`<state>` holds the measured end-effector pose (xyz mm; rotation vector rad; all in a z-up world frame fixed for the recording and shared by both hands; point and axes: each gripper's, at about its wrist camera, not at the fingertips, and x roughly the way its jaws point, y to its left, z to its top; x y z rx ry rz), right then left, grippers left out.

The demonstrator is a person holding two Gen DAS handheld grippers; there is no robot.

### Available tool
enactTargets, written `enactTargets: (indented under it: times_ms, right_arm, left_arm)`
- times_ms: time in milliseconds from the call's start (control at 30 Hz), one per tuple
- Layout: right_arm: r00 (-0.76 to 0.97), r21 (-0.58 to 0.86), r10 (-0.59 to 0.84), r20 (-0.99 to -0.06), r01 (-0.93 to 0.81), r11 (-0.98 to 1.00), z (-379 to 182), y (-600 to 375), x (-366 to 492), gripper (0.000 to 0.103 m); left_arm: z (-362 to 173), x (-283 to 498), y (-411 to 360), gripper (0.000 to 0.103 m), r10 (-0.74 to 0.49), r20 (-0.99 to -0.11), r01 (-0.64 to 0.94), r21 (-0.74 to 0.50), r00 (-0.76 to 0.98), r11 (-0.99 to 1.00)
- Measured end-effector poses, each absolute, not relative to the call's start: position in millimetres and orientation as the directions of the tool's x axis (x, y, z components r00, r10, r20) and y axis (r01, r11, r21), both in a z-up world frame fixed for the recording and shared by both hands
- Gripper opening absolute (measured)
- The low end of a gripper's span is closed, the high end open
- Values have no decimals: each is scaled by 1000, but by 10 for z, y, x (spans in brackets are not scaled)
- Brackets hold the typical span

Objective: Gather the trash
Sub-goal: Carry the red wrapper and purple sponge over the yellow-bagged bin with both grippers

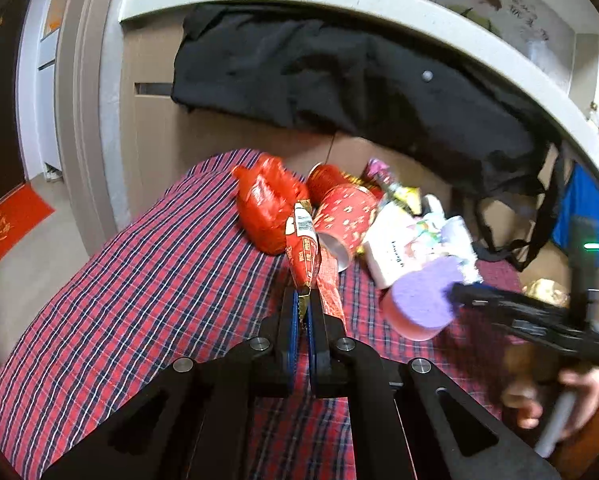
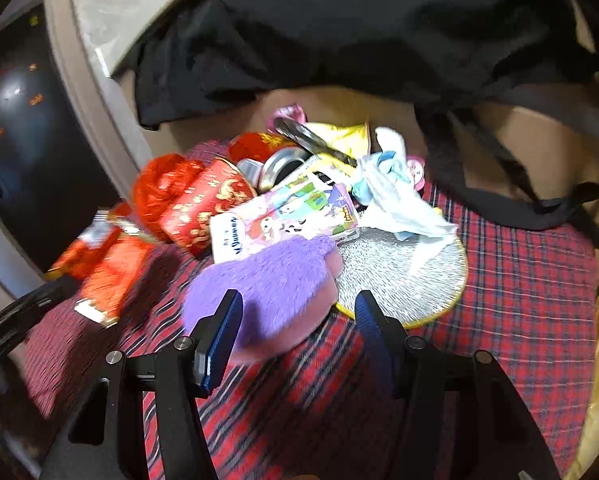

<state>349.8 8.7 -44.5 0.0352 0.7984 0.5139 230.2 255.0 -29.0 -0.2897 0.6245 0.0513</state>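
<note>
So the surface is a red plaid cloth (image 1: 139, 280), with a black coat (image 1: 339, 80) draped along the top of frame. Lower centre, the left claw (image 1: 304, 304) is pinched tight on a red snack wrapper (image 1: 303, 256); the trash pile sits just right of it. The right claw (image 2: 299, 312) gapes wide around a purple plush piece (image 2: 267, 280), pads not pressing. Only the right wrist view shows the silver mat (image 2: 399, 272).
</note>
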Motion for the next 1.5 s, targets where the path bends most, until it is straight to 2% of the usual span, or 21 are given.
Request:
enactTargets:
  times_ms: [167, 233, 300, 367, 567, 767, 1100, 1233, 1367, 1500]
  right_arm:
    - [550, 305, 496, -672, -405, 862, -544, 215, 3695, 56]
    - [541, 293, 495, -680, -419, 859, -510, 231, 3714, 46]
    - [542, 319, 519, -661, -424, 848, -436, 130, 3684, 28]
    - [532, 371, 568, -628, -436, 819, -330, -43, 3626, 23]
    - [642, 281, 512, -570, -433, 856, 78, -598, 3246, 22]
    - [750, 161, 397, -529, -371, 915, 390, -1119, 2887, 22]
    - [852, 73, 287, -438, -284, 956, 838, -2109, 2333, 22]
    - [886, 37, 227, -404, -232, 972, 923, -2531, 2085, 22]
    - [918, -7, 130, -374, -143, 990, 939, -2996, 1937, 22]
    - [925, -56, 18, -379, -43, 997, 885, -3399, 1980, 22]
  left_arm:
    - [-248, 2333, 2463, 4, 8, -584, -154, -201, 812, 967]
    - [-232, 2353, 2445, 4, 14, -584, -162, -201, 811, 966]
    - [-192, 2390, 2384, 4, 13, -584, -160, -202, 812, 966]
    - [-129, 2430, 2262, 4, 28, -571, -158, -179, 820, 971]
    - [134, 2489, 1767, 4, 7, -519, -105, -159, 855, 982]
    - [408, 2426, 1173, 4, -71, -472, -10, -167, 879, 986]
    - [629, 2307, 253, 4, -160, -447, 92, -171, 880, 981]
    - [675, 2293, -179, 4, -268, -428, 190, -216, 863, 958]
    - [728, 2325, -755, 4, -362, -397, 305, -202, 843, 931]
    - [658, 2531, -1251, 4, -430, -434, 358, -239, 792, 902]
